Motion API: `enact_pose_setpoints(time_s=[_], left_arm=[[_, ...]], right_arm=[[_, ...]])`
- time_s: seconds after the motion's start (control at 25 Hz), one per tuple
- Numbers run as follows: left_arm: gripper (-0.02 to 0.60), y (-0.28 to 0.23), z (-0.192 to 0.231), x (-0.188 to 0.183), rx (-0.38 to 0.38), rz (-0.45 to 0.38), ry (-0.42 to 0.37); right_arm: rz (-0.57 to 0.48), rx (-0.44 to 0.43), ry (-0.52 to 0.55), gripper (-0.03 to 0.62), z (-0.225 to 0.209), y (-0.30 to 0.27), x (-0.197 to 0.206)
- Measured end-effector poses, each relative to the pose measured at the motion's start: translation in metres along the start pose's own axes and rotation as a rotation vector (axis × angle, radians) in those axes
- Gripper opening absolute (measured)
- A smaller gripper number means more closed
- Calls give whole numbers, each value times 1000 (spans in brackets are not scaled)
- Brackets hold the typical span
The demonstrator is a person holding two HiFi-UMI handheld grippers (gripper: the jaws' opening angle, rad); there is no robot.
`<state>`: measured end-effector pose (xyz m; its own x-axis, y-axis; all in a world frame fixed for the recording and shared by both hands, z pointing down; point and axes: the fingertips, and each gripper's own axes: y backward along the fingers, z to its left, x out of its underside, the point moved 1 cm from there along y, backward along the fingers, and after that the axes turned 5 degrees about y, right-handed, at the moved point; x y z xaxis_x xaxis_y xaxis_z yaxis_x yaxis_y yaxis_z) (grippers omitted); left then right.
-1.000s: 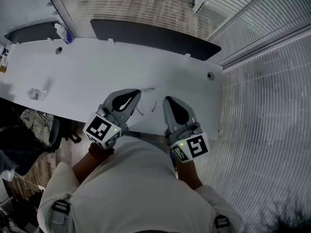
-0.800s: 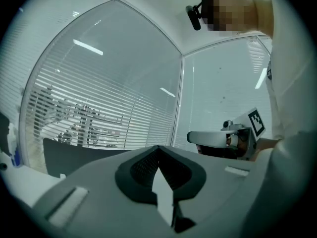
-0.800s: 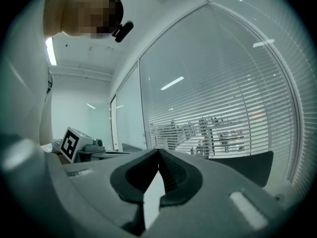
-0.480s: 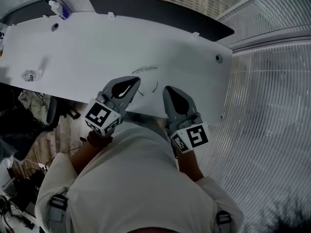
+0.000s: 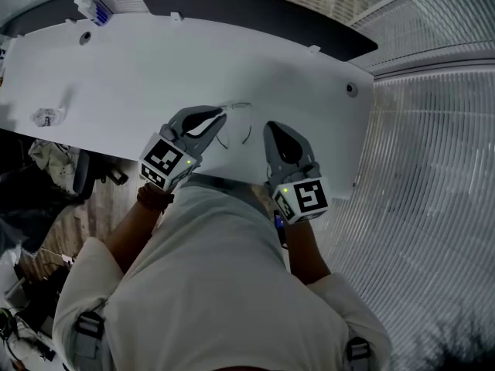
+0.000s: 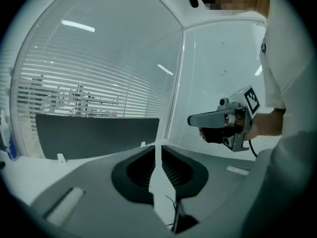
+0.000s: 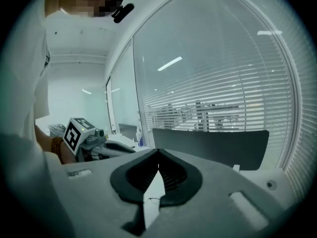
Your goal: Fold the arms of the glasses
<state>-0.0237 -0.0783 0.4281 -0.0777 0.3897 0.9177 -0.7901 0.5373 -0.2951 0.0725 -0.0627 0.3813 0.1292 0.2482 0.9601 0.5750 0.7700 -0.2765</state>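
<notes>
Though largely bare, white desk (image 5: 155,76) slanting across the upper head view, dark divider panel (image 5: 247,14) along its far edge. Below it, person (image 5: 209,284) in a white shirt, both forearms reaching toward the near edge.

Over that near edge, left gripper (image 5: 223,114), tips just beside the left end of the glasses (image 5: 237,107); jaws parted to a narrow slit, having just been opening, pads pressing on nothing, only a thin wire of the frame showing low through the gap. Beside it, toward the desk's right end, right gripper (image 5: 271,127), tips together, holding nothing, near the right arm of the glasses yet apart from it.

Glasses thin and wire-framed, flat on the desk close to the near edge, between the two sets of tips, both arms unfolded and pointing back toward the person.

Crumpled scrap (image 5: 46,117) near the left end; small bottle (image 5: 89,10) at the far left corner; round cable hole (image 5: 352,90) by the right end.
</notes>
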Motion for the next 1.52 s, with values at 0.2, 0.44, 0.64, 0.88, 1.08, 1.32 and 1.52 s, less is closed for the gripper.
enact_pose_setpoints(time_s=[0.2, 0.44, 0.64, 0.88, 1.08, 1.32, 1.52], left_arm=[[43, -20, 28, 36, -23, 94, -83], [66, -43, 50, 94, -22, 270, -141], [81, -61, 65, 148, 6, 401, -157], [84, -81, 83, 191, 4, 497, -172], [95, -93, 89, 211, 19, 547, -169], [84, -93, 97, 224, 20, 567, -150], [61, -93, 98, 233, 19, 581, -151]], right_arm=[[104, 26, 22, 2, -17, -21, 47], [226, 29, 20, 2, -36, -38, 103], [340, 34, 86, 2, -46, -55, 153], [460, 44, 60, 2, -59, -77, 208], [533, 38, 26, 2, -61, -88, 243], [597, 17, 20, 2, -62, -96, 268], [640, -8, 17, 2, -59, -99, 283]])
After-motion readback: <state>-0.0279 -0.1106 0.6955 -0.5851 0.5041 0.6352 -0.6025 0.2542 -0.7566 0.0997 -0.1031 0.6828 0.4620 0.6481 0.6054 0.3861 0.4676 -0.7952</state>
